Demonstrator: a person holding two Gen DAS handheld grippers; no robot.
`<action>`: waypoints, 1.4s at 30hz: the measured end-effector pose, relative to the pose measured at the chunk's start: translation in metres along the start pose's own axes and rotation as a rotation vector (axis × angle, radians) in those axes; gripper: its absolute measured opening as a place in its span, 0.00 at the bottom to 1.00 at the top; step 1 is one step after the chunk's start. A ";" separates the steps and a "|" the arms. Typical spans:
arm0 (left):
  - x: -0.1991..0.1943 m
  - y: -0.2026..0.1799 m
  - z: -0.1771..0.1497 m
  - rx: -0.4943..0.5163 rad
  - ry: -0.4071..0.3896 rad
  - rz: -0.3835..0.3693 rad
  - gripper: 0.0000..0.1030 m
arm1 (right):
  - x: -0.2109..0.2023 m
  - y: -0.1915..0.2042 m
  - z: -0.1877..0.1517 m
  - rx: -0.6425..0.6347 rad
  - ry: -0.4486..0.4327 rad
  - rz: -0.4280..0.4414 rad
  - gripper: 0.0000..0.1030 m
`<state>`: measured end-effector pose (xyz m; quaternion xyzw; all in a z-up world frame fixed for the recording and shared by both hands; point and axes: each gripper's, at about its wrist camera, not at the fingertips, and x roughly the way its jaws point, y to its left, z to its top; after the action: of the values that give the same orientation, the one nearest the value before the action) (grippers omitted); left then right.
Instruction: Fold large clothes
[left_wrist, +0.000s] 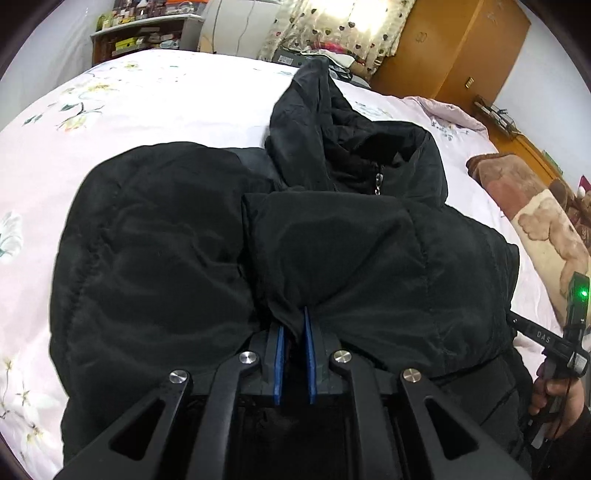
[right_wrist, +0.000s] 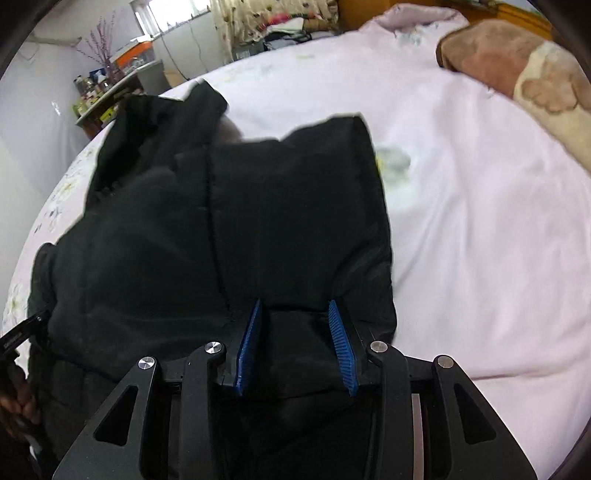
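Black padded jacket lies on the bed, already doubled over itself, hood toward the far edge of the mattress and hem end at the near edge under both tools. Long axis runs near edge to far edge, roughly along the line both grippers point. Left gripper: blue pads pinched tight on a small tuck of the jacket's shell at the near end, left of the zip. Right gripper: jaws stand partly apart, a thick roll of jacket between them; pads look to be bearing on the padding, though blur in the right wrist view leaves the contact not fully certain. From the left wrist view the right tool sits off to the right at the jacket's side edge, so the two grips bracket the near end across its width. Judgement: next fold goes away from the near edge toward the hood, both hands about equally placed for it; uneven lift would skew the fold line. Brown blanket at the bed's far right corner, well apart.
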<state>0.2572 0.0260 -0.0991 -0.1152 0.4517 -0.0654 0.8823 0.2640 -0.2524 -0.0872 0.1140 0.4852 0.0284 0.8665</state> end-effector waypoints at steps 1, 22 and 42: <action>0.001 -0.001 0.000 0.007 0.001 0.006 0.13 | 0.003 -0.002 0.000 0.008 0.000 -0.001 0.37; 0.019 -0.035 0.049 0.139 -0.048 0.097 0.27 | -0.023 0.004 0.072 -0.049 -0.127 -0.060 0.37; -0.018 -0.035 0.042 0.180 -0.108 0.041 0.26 | -0.049 0.040 0.047 -0.141 -0.126 -0.008 0.37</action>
<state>0.2800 0.0022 -0.0521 -0.0299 0.3981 -0.0814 0.9132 0.2806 -0.2298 -0.0132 0.0522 0.4271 0.0519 0.9012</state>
